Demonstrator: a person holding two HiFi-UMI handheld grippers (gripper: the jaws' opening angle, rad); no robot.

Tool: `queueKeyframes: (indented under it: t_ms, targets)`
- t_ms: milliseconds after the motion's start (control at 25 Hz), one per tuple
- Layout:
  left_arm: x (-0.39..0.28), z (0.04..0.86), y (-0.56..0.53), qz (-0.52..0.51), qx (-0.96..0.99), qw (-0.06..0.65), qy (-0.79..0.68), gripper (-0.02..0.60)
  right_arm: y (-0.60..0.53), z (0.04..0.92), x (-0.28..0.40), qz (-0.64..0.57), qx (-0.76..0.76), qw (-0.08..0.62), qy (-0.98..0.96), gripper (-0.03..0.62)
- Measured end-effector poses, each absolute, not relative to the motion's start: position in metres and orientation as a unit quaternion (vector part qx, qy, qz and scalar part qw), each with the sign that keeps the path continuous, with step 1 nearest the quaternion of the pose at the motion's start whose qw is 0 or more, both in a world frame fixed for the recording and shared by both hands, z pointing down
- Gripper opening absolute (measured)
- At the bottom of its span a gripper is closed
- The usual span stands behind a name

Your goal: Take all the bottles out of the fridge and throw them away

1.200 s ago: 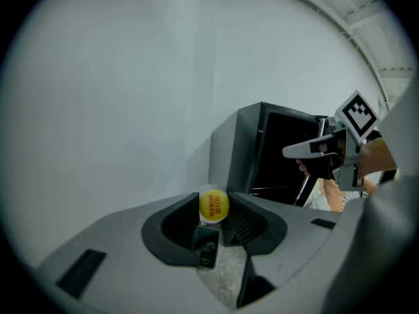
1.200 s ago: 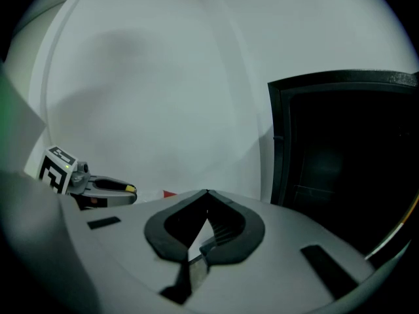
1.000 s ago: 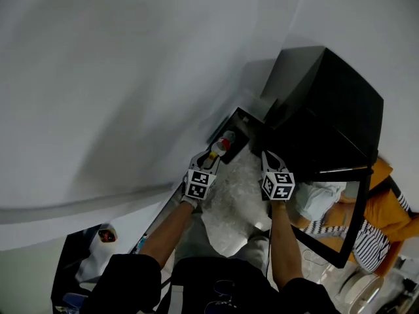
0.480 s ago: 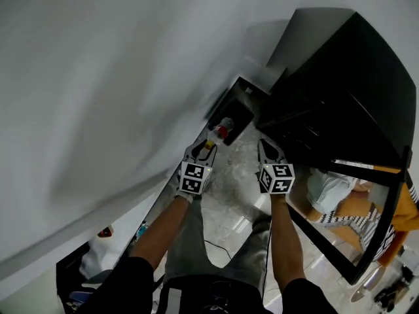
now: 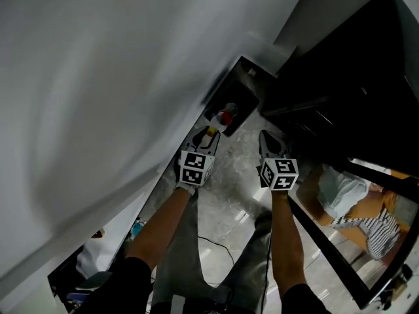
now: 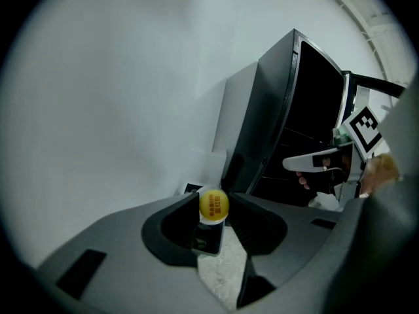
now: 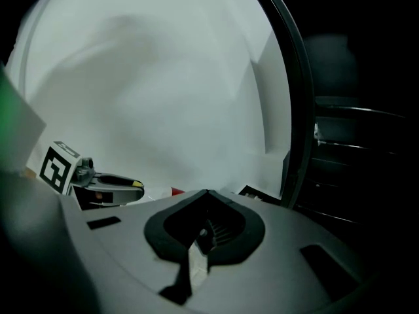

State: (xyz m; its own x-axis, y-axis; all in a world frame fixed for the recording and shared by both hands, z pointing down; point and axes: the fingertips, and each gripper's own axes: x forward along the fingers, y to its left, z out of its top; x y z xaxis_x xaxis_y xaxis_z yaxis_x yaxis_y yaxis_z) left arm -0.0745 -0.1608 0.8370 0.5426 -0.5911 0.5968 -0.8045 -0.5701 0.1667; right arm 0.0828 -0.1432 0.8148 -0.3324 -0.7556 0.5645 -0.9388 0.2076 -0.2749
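Floor: grey marbled tiles (image 5: 229, 195) run between a white wall (image 5: 98, 77) and a black fridge (image 5: 353, 77).
Fridge: its glass door (image 5: 325, 248) stands open at the right of the head view; dark wire shelves (image 7: 357, 146) show inside in the right gripper view.
Left tongs (image 5: 203, 138): clamped on a small bottle (image 6: 213, 204) with a yellow cap, the cap turned toward the left gripper view's camera and the body between the pads.
Held bottle, place: out of the fridge, above the floor, close to the wall.
Right tongs (image 7: 206, 196): pressed together with nothing between them, beside the left tongs on the fridge side.
Bin (image 5: 243, 97): a black open container on the floor against the wall, just beyond the left tongs.
Second bottle (image 5: 224, 117): red-capped, lying inside the bin.
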Motion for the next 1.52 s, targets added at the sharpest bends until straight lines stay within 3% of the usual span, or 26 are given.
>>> queueKeyframes:
  t_ms: [400, 720, 1120, 1240, 1360, 1520]
  targets:
    - [-0.063, 0.891, -0.184, 0.241, 0.850, 0.226, -0.410, 0.138, -0.140, 0.863, 0.081, 0.296, 0.552, 0.172, -0.761, 0.008]
    - [-0.040, 0.898, -0.227, 0.244, 0.850, 0.202, -0.421, 0.140, -0.144, 0.859, 0.080, 0.288, 0.555, 0.169, -0.762, 0.008]
    - [-0.051, 0.906, -0.198, 0.252, 0.848, 0.201, -0.420, 0.135, -0.122, 0.853, 0.089, 0.286, 0.562, 0.168, -0.758, 0.008]
    - [-0.052, 0.888, -0.193, 0.247, 0.856, 0.189, -0.413, 0.107, -0.117, 0.844, 0.090, 0.280, 0.567, 0.169, -0.756, 0.008]
    - [-0.051, 0.862, -0.194, 0.241, 0.867, 0.183, -0.395, 0.019, -0.115, 0.826, 0.093, 0.268, 0.582, 0.167, -0.749, 0.008]
    - [-0.055, 0.810, -0.182, 0.227, 0.887, 0.196, -0.350, 0.008, -0.100, 0.784, 0.091, 0.268, 0.616, 0.168, -0.721, 0.008]
